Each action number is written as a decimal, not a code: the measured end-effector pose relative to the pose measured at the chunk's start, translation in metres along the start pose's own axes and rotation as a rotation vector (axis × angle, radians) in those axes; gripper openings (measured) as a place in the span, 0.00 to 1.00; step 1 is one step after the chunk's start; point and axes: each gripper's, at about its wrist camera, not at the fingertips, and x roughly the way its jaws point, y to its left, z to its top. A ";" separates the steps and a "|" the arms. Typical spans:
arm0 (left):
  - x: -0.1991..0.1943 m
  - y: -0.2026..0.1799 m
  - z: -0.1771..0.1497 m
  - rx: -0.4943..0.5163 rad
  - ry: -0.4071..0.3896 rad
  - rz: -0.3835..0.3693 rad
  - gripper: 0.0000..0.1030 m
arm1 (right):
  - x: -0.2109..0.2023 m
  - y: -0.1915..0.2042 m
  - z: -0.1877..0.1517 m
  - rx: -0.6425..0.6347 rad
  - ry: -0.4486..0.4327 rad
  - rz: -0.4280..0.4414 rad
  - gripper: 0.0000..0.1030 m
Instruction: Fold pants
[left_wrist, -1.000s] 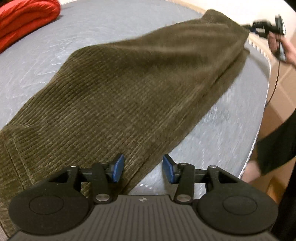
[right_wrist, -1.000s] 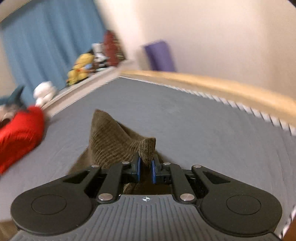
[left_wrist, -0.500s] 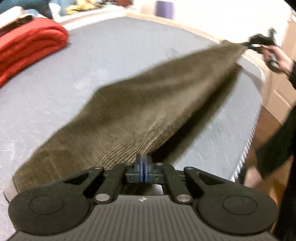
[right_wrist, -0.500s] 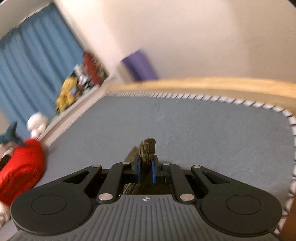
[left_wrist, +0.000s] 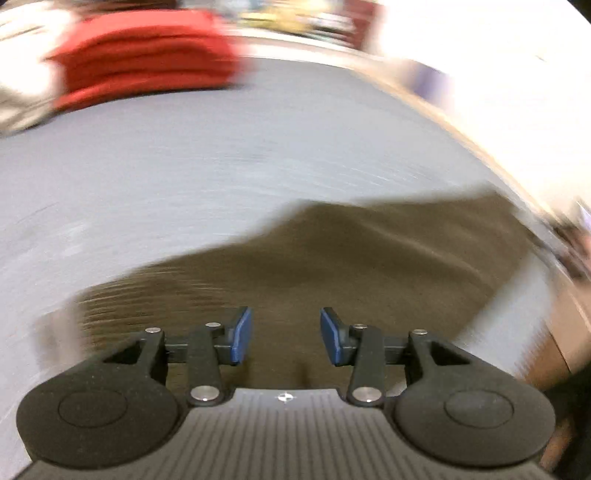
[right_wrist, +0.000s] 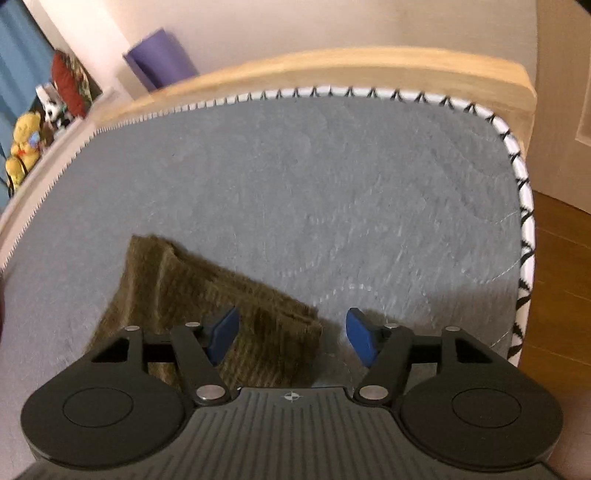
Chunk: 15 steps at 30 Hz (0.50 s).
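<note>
Left gripper (left_wrist: 285, 335) jaws opening, pads clear of the pants (left_wrist: 369, 266) lying beneath. Right gripper (right_wrist: 291, 336) jaws opening, gripping nothing; pants corner (right_wrist: 258, 325) lies lower centre.

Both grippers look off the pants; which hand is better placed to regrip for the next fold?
Probably right. The right gripper, jaws opening, hovers over a sharp corner of the olive corduroy pants. The left gripper, also opening, sees only blurred mid-cloth.
</note>
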 end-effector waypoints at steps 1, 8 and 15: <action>0.000 0.016 0.002 -0.081 -0.011 0.070 0.51 | 0.005 0.000 0.000 -0.016 0.018 -0.012 0.62; -0.005 0.109 -0.002 -0.541 -0.050 0.317 0.65 | -0.010 0.003 0.003 -0.051 -0.096 -0.047 0.14; 0.017 0.144 -0.013 -0.647 0.028 0.246 0.76 | -0.004 -0.006 0.012 0.001 -0.115 -0.192 0.27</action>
